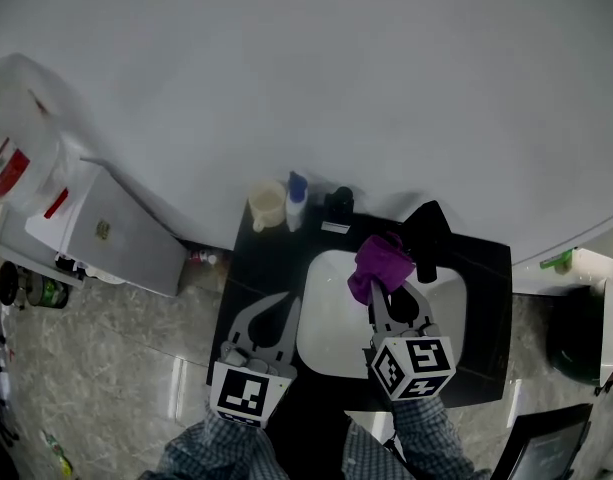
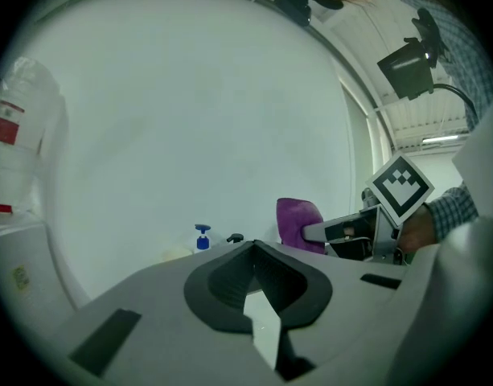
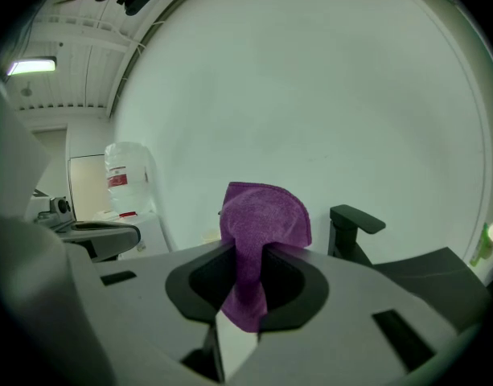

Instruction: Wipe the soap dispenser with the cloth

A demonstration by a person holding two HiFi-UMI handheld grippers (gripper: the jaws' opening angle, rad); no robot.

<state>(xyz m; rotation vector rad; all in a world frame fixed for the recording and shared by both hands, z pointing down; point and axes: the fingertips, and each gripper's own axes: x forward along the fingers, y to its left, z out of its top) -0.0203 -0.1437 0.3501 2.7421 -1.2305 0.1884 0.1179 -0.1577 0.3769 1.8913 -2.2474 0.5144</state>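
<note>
The black counter (image 1: 486,268) and white sink (image 1: 331,338) sit at lower centre. The right gripper (image 1: 378,290) pinches the purple cloth (image 1: 379,261). The left gripper (image 1: 285,301) is closed and empty. The soap dispenser (image 1: 297,200), up-left of the sink, looks unwiped, so the cloth must next go leftward to it.

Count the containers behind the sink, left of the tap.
3: a cream cup leftmost, a blue-topped pump bottle beside it, a black dispenser nearest the tap. More may hide behind the cloth.

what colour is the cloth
The cloth is purple, clearest in the right gripper view.
</note>
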